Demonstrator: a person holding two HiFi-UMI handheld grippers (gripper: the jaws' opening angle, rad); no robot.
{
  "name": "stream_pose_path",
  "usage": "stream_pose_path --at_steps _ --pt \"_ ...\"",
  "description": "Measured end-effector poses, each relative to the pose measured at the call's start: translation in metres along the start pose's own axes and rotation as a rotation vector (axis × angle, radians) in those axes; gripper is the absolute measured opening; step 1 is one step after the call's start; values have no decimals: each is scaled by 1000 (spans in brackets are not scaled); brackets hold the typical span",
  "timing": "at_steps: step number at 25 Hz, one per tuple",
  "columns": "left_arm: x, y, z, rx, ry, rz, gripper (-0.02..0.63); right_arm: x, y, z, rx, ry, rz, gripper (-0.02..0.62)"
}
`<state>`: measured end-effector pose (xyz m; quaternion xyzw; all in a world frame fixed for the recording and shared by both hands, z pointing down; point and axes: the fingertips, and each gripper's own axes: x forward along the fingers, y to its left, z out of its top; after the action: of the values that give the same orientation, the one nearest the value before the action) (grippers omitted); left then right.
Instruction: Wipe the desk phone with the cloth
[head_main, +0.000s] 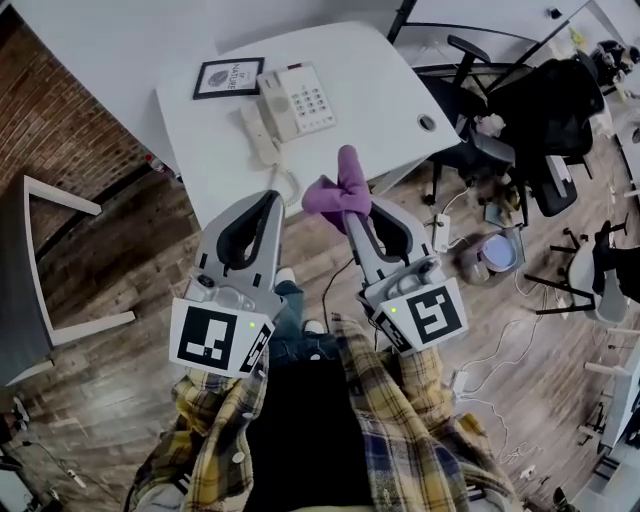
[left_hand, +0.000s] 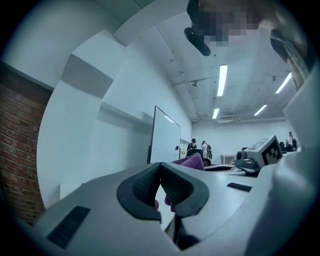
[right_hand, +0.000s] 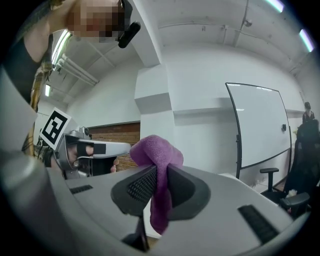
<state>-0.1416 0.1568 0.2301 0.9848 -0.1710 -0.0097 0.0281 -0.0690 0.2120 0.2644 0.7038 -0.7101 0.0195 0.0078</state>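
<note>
The cream desk phone (head_main: 297, 101) sits on the white desk (head_main: 370, 90), its handset (head_main: 258, 136) lying beside it on the left with the cord trailing toward the desk's front edge. My right gripper (head_main: 353, 214) (right_hand: 161, 175) is shut on a purple cloth (head_main: 340, 188) (right_hand: 157, 152), which bunches above the jaws and hangs below them. It is held in the air just in front of the desk's edge. My left gripper (head_main: 271, 202) (left_hand: 160, 171) hovers beside it, shut with nothing between its jaws. Both point upward, away from the phone.
A framed picture (head_main: 228, 78) lies left of the phone and a cable hole (head_main: 427, 123) is in the desk's right part. Black office chairs (head_main: 540, 110) crowd the right side, with cables on the wood floor (head_main: 500, 350). A dark chair (head_main: 25, 285) stands at left by a brick wall (head_main: 50, 120).
</note>
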Motion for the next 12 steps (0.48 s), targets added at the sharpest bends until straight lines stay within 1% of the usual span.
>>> stream_pose_path --at_steps 3,7,9,12 --pt "21 26 0 -8 4 -14 14 27 -12 1 -4 12 -23 60" --pt "49 71 -4 -22 6 -30 14 72 -26 -2 -3 29 -49 60" --pt "52 78 -2 -20 2 -36 14 81 -27 -2 -1 29 -54 60" --pt "50 76 0 -22 0 -37 14 80 -25 0 7 29 -51 60"
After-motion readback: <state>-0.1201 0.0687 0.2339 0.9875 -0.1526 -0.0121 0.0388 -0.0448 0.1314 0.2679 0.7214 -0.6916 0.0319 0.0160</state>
